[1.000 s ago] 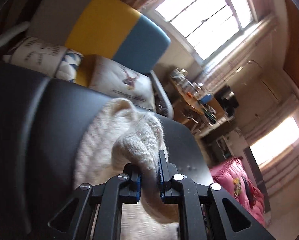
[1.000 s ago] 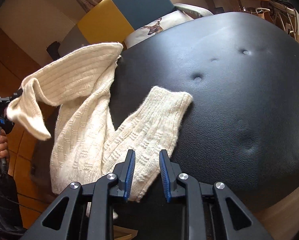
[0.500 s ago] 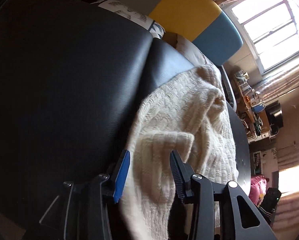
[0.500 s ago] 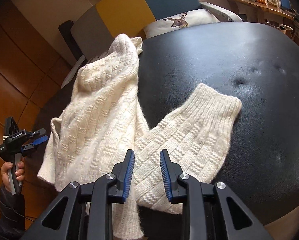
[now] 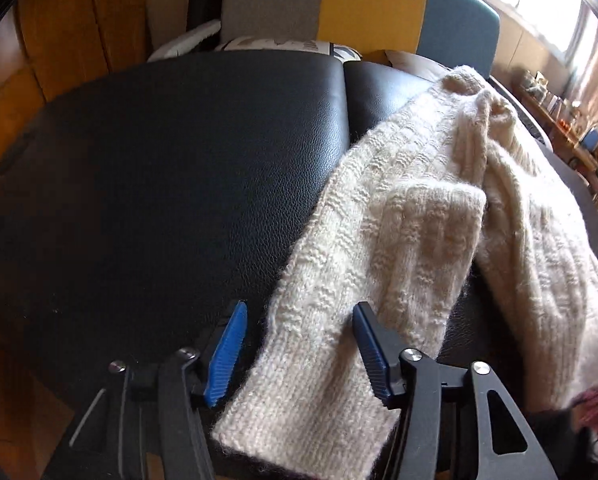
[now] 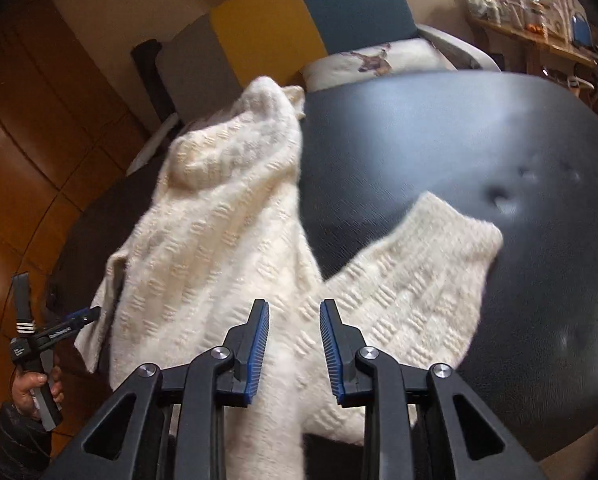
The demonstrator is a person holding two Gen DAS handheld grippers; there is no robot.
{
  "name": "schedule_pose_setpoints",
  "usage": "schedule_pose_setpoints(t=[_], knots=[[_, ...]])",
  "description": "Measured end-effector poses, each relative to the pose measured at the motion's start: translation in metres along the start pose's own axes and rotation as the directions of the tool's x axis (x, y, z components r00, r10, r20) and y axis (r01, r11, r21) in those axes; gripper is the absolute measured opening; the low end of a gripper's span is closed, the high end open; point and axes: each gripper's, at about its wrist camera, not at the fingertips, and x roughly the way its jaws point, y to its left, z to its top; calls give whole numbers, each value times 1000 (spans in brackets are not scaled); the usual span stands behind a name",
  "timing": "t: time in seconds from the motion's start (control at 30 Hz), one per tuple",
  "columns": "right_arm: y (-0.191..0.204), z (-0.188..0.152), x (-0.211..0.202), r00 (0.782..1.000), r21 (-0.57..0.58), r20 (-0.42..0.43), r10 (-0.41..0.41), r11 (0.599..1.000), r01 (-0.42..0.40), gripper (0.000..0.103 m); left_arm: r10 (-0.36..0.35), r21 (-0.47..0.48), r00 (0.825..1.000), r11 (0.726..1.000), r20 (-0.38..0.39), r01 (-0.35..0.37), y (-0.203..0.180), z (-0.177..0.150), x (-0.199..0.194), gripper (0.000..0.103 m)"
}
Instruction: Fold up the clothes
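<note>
A: Right, quick pass. Cream knit sweater lies across the black padded surface, body running from 6 toward 11 o'clock in the right wrist view, one sleeve splayed out toward 2 o'clock

B: Tongs?

A: Left tongs released, blue pads parted, with the folded-in sleeve cuff just past them at 1 o'clock and knit lying between the jaws but not pinched. Right tongs parted a little, hovering over the sweater's middle, nothing gripped as far as I can see

B: Risks?

A: Near hem hangs at the surface edge at 6 o'clock in the left view, so a careless drag could probably pull the whole garment off. Leather looks slick, knit will likely slide instead of creasing. Folded sleeve sits loose on the body and may flop open if the other side gets tugged. Fuzzy yarn could snag on the ribbed pads. Splayed sleeve at 2 o'clock is well apart from the body, so a shallow pinch there might lift one layer only and bunch it

B: Any text or brands?

A: Small white lettering on the left tool's body at 8 o'clock in the right view, too small to read. Cushion at 12 o'clock has a deer print, no words. Printed pillow edge in the left view, pattern unreadable. Nothing legible on the sweater
</note>
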Motion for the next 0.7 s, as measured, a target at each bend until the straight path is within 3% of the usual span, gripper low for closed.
schedule_pose_setpoints(t=[0.03, 0.13, 0.2, 0.4, 0.47, 0.57, 0.7], knots=[[9, 5, 0, 1000, -33, 6, 16, 999, -16, 28, -2, 4, 1000, 1000, 11, 2, -1, -2, -1, 34], [42, 18, 11, 998, -134, -2, 61, 989, -61, 28, -39, -52, 999, 998, 24, 40, 7, -4, -2, 21], [69, 26, 27, 996, -200, -32, 85, 976, -90, 28, -63, -93, 998, 993, 30, 66, 14, -5, -3, 18], [128, 41, 79, 991, -322, -101, 90, 939, -118, 28, -70, -114, 997, 991, 37, 74, 24, -3, -9, 18], [136, 38, 98, 987, -355, -152, 48, 930, -99, 28, -54, -108, 998, 993, 38, 58, 28, 0, -11, 17], [131, 27, 119, 975, -395, -218, -34, 917, -57, 28, -35, -110, 999, 993, 41, 39, 36, 5, -13, 16], [111, 20, 112, 977, -372, -212, 1, 925, -81, 28, -62, -145, 997, 987, 40, 67, 50, 11, -15, 16]])
